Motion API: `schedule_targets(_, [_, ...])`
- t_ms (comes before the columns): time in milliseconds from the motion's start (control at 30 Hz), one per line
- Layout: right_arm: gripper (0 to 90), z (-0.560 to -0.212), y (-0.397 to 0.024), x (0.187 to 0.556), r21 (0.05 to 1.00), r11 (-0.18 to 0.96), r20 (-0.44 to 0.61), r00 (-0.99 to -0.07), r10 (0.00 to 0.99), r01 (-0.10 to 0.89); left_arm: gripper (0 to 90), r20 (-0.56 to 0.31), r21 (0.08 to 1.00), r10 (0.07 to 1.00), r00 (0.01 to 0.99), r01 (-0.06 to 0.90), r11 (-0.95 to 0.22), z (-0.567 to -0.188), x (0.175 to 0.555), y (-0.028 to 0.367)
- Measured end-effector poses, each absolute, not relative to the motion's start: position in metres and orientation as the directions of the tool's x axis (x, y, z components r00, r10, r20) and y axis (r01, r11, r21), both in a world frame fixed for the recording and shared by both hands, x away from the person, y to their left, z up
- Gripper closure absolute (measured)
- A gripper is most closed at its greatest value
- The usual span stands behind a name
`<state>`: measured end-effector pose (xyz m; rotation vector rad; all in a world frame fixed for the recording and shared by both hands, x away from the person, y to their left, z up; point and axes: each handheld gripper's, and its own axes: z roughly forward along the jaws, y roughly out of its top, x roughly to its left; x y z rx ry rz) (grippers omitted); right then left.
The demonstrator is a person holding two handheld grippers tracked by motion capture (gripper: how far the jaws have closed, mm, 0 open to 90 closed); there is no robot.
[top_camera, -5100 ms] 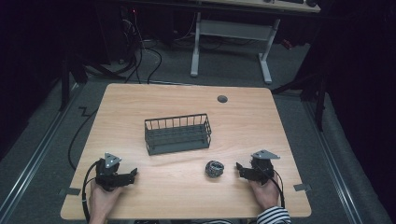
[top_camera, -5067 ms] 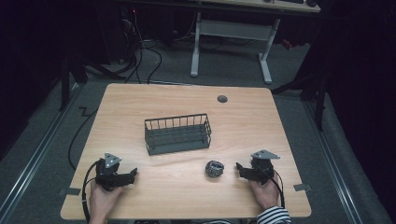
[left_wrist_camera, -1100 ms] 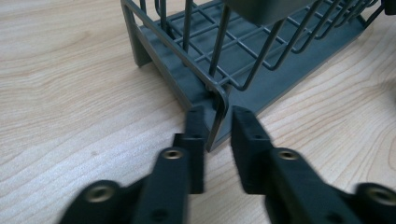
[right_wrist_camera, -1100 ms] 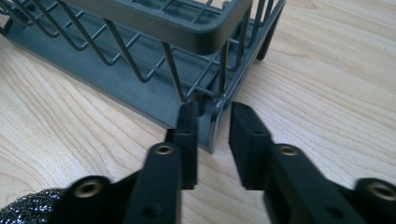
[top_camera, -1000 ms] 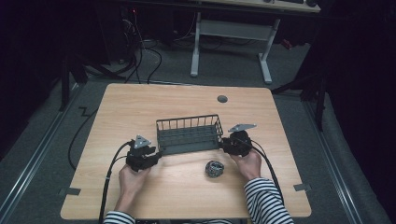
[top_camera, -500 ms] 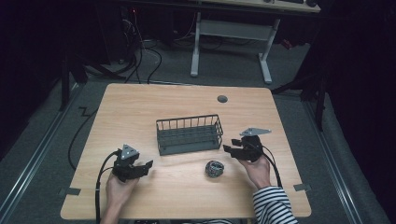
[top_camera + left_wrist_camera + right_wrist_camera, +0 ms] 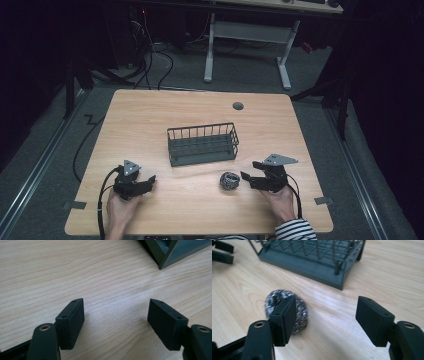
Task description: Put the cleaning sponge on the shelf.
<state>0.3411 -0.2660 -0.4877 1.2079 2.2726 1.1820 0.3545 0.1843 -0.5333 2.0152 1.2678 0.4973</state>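
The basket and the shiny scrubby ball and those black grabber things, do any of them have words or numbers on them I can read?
There are none to read: no words, numbers or signs on the wire basket, the steel scrubber, the left gripper, the right gripper or the wooden table.

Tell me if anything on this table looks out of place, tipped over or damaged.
Nothing stands out. The dark wire basket sits upright and empty mid-table on the light wooden table. The round steel-wool scrubber lies on the wood just in front of it, beside the right gripper. Nothing looks spilled or broken.
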Motion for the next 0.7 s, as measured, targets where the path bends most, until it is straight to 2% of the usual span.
schedule_targets(400, [27.1, -0.493, -0.253, 0.327, 0.792, 0.318, 0.109, -0.633, 0.766, 0.521, 27.4, -0.016, 0.743, 0.899, 0.438, 0.606, -0.282, -0.537, 0.351, 0.186])
schedule_targets(700, [24.7, -0.498, -0.23, 0.324, 0.777, 0.379, 0.091, -0.685, 0.722, 0.502, 23.3, -0.018, 0.739, 0.896, 0.444, 0.609, -0.288, -0.537, 0.352, 0.185])
